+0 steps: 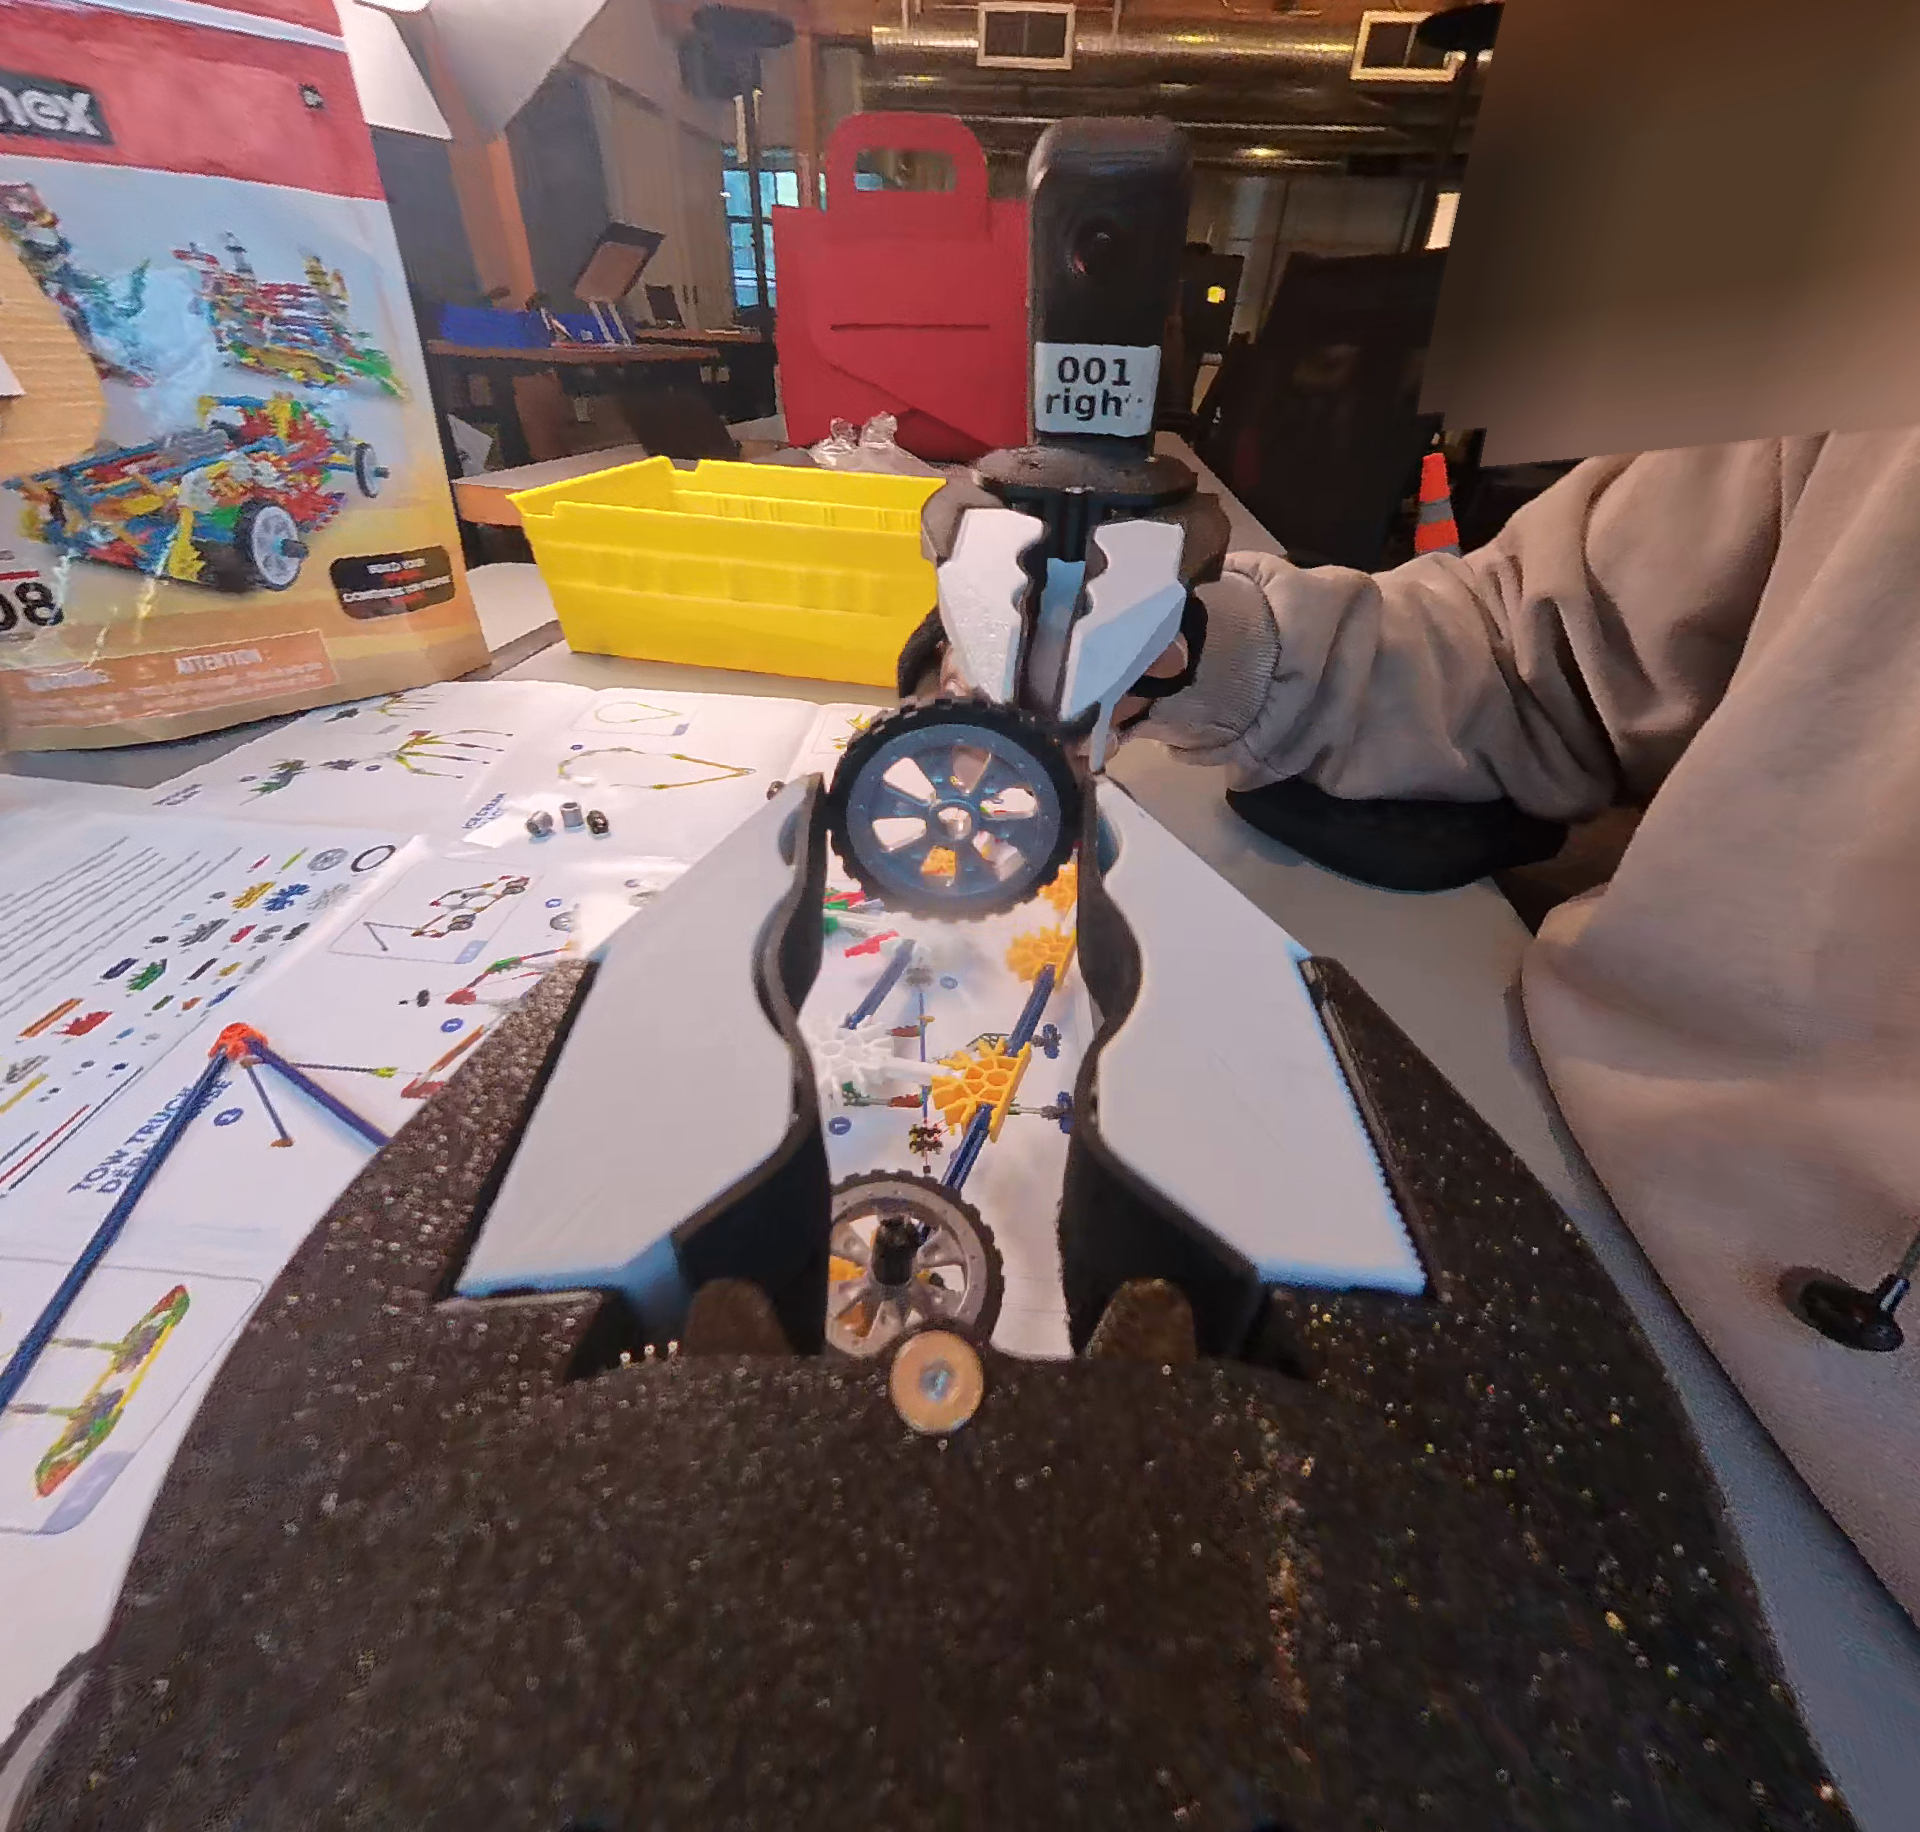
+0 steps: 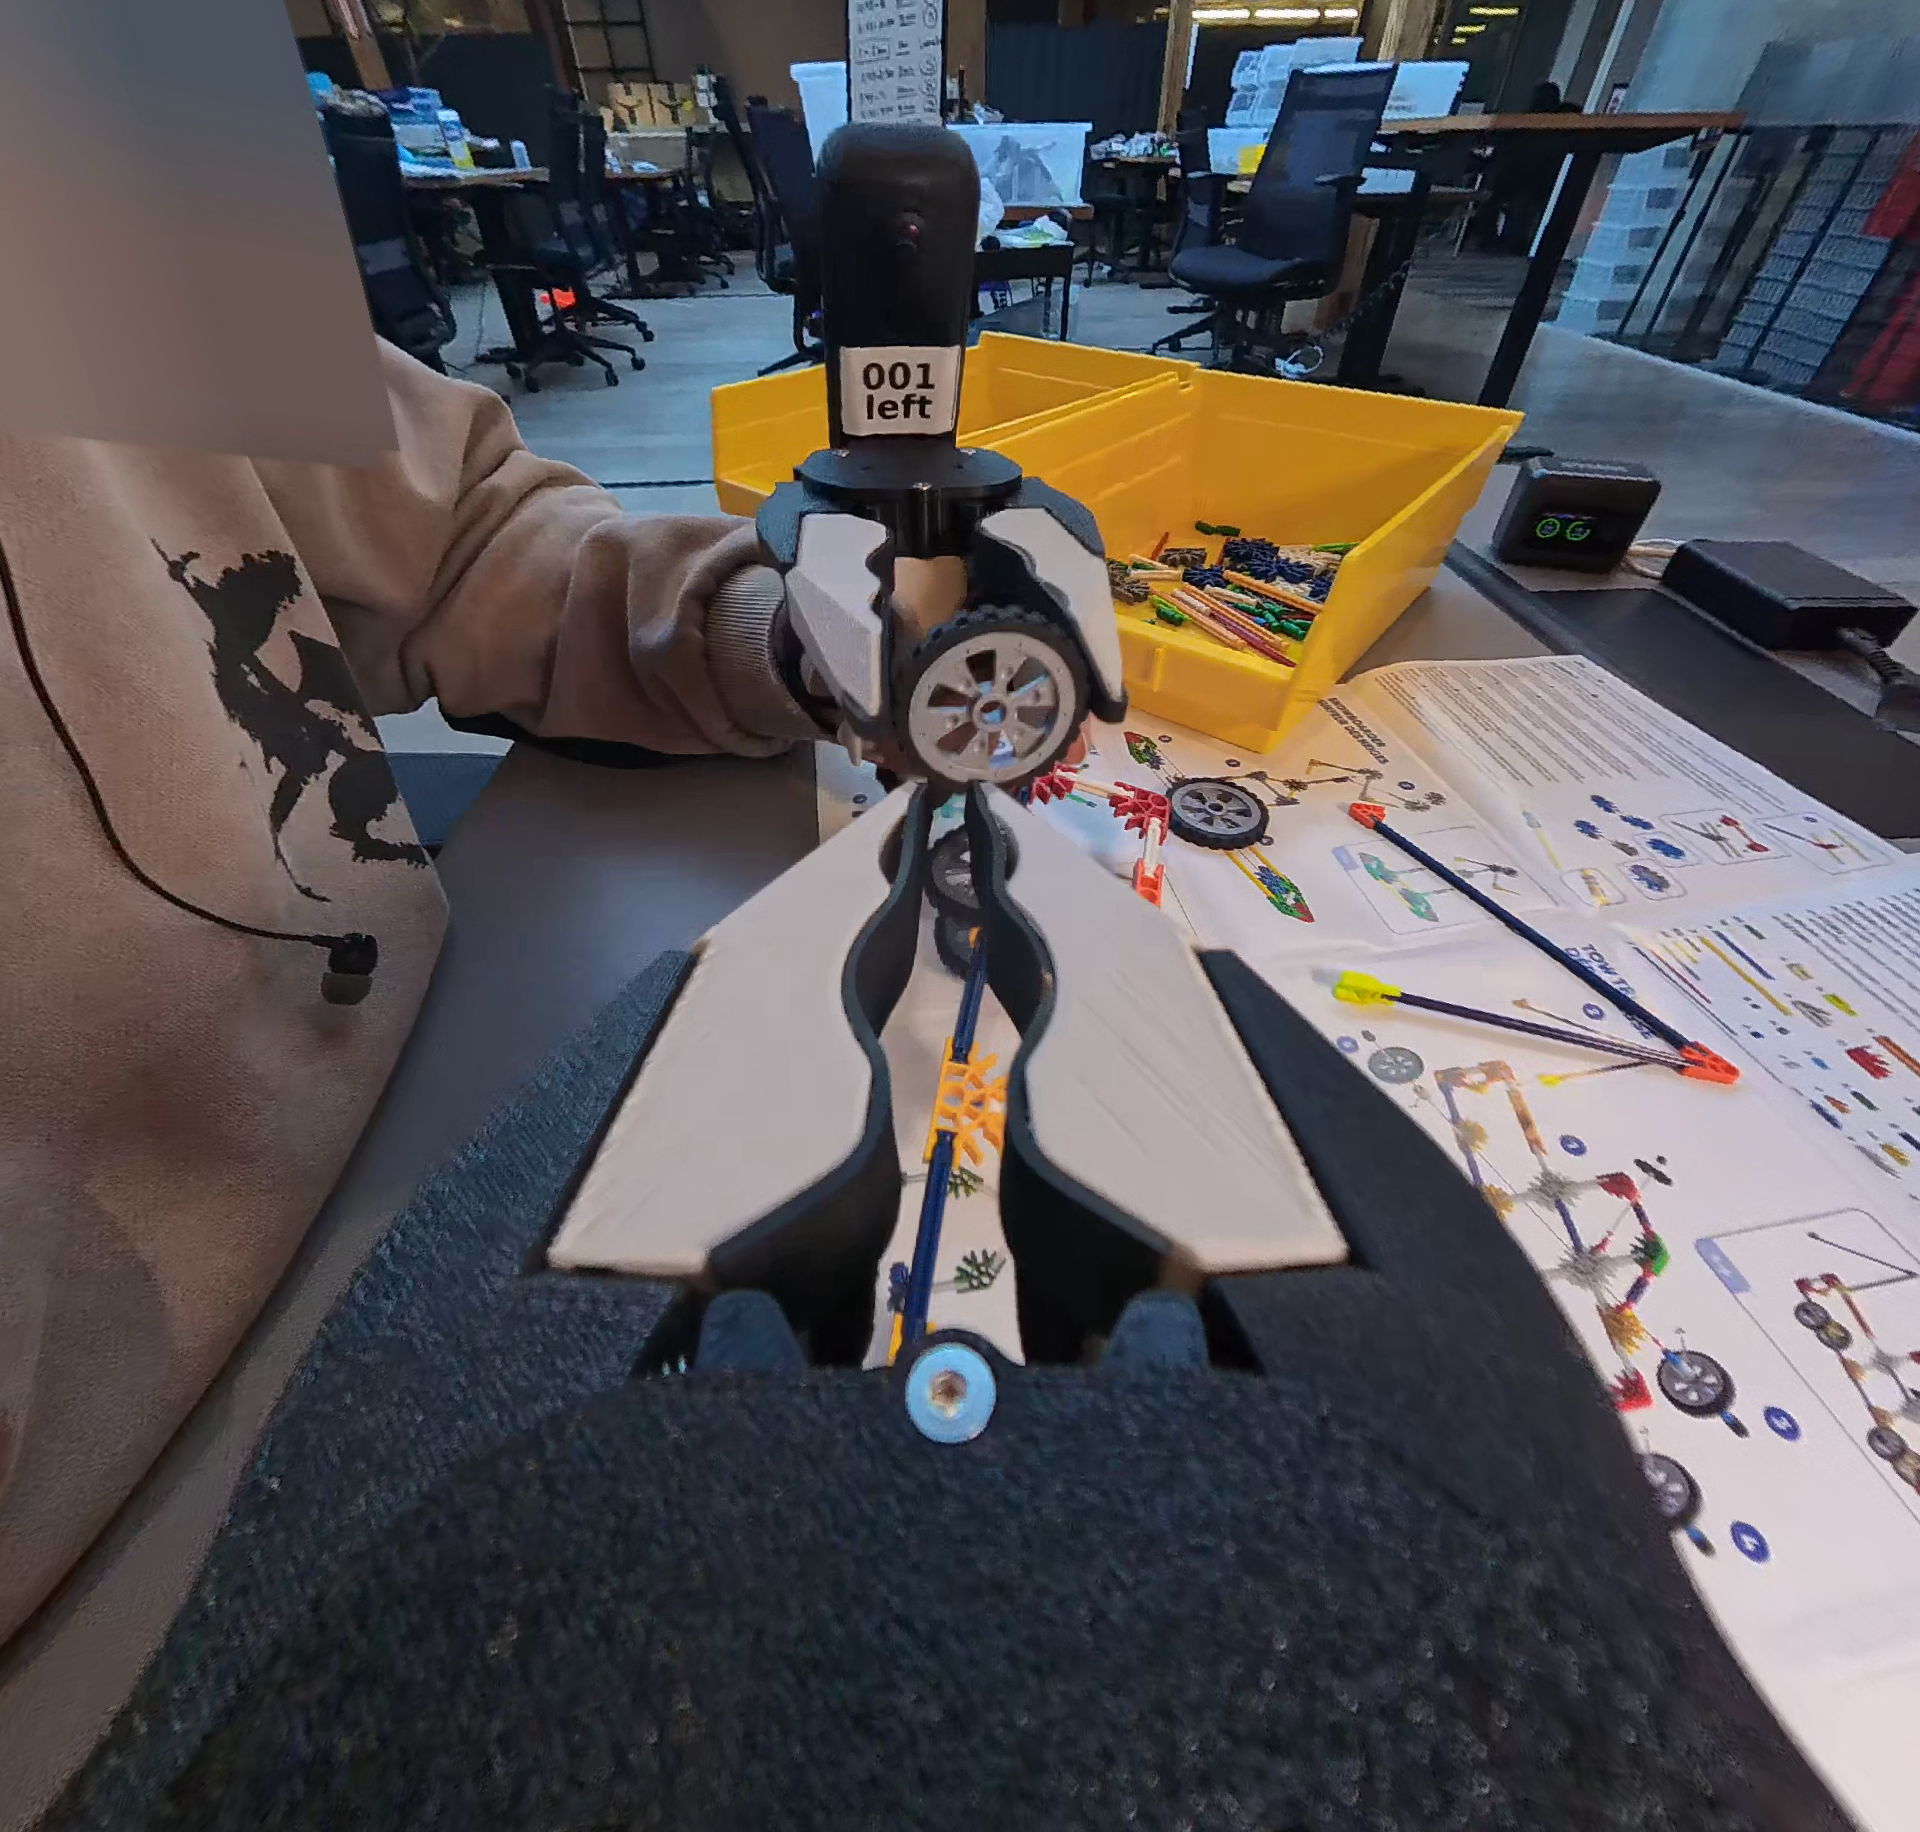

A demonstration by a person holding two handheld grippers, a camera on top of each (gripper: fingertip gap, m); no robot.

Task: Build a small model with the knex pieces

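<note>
Two handheld grippers, tips nearly meeting above a white instruction sheet on a grey table.

Item: small toy wheel, black ribbed rubber tyre on grey spoked plastic hub. Judged light and stiff; the tyre tread should grip well, the hub less so. Best held across the tread.

Left gripper: fingers narrowed onto the tyre's two sides, wheel clamped at the tips.

Right gripper: fingers almost together at the tips, just below the wheel; whether anything thin is pinched there cannot be told.

Beneath: blue-rod-and-yellow-connector toy frame; yellow plastic parts bin beyond.
</note>
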